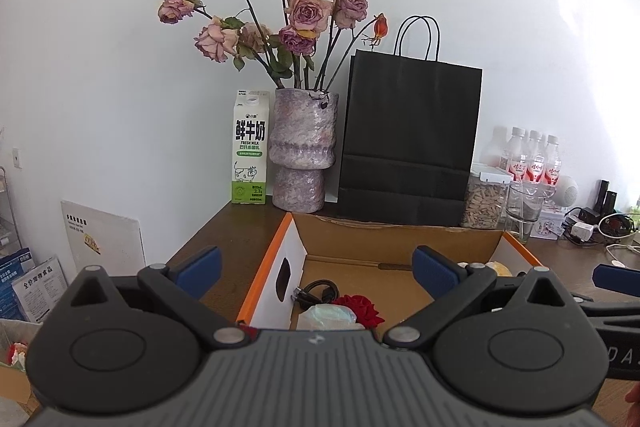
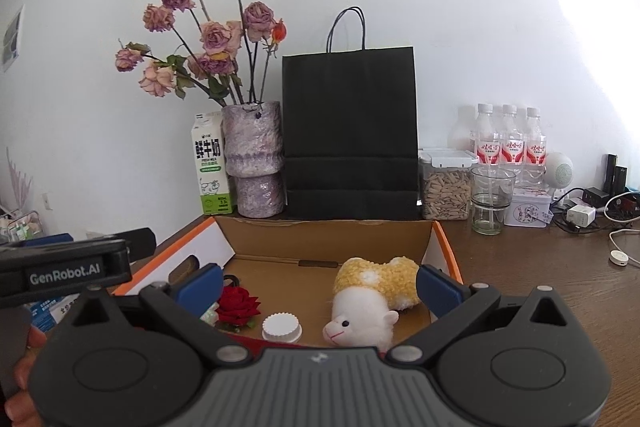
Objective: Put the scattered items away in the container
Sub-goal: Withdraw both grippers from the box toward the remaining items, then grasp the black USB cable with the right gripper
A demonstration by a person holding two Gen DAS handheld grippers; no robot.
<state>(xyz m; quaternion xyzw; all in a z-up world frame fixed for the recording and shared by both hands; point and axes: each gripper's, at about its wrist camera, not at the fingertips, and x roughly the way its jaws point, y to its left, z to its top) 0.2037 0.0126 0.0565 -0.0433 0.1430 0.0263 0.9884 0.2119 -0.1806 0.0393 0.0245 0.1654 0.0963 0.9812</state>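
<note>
Both grippers hover over the near edge of the open cardboard box with orange-trimmed white sides (image 2: pixel 440 239), and both are empty. The left gripper (image 1: pixel 316 271) has its blue-padded fingers (image 1: pixel 200 267) spread wide, gripping nothing and touching nothing. Same story on the right gripper (image 2: pixel 320 283): blue pads (image 2: pixel 438 287) wide apart, straddling the view of the box floor with nothing between them.

Inside the box, count them off: one fluffy yellow-and-white toy sheep (image 2: pixel 372 303) lying on its side toward the right wall, one white ridged plastic cap (image 2: pixel 281 327) just left of it, one red fabric rose (image 2: pixel 239 305) further left, one pale iridescent wrapped packet (image 1: pixel 330 315) touching the rose, and one coiled black cable (image 1: pixel 318 291) behind them near the left wall. Five items, all resting on the box floor.

Behind the box on the dark brown wooden table (image 2: pixel 540 267), from left to right: one green-and-white milk carton (image 2: pixel 210 163), one mottled lilac ceramic vase (image 2: pixel 254 159) of dried pink roses (image 2: pixel 216 39), and one tall black paper bag with cord handles (image 2: pixel 350 131) standing right against the box's back wall. Further right sit one clear lidded jar of seeds (image 2: pixel 446 187), one empty drinking glass (image 2: pixel 490 199), a small white printed tin (image 2: pixel 526 211), and three red-labelled clear plastic bottles (image 2: pixel 508 143). A tangle of chargers and white cables (image 2: pixel 588 215) lies at the far right.
</note>
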